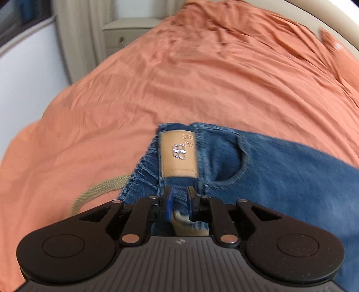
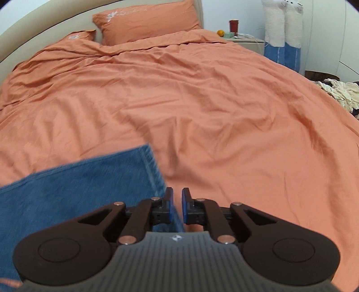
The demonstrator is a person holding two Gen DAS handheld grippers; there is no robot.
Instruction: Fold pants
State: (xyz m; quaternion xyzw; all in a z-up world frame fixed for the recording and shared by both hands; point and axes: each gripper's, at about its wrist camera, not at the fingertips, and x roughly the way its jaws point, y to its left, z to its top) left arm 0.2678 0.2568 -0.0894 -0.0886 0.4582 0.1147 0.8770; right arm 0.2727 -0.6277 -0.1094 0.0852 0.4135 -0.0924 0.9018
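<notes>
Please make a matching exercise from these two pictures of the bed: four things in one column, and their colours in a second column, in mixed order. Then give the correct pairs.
Things:
1. jeans
2. bed cover
3. waist patch
4. cup

Colours:
A. tan
B. dark red
C. blue
D. orange

Pairs: 1-C, 2-D, 3-A, 4-B

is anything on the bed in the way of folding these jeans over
Nothing visible blocks it. The jeans lie on the orange duvet, bare ahead of them up to the pillows. Only a tan cord trails beside the waistband.
</notes>
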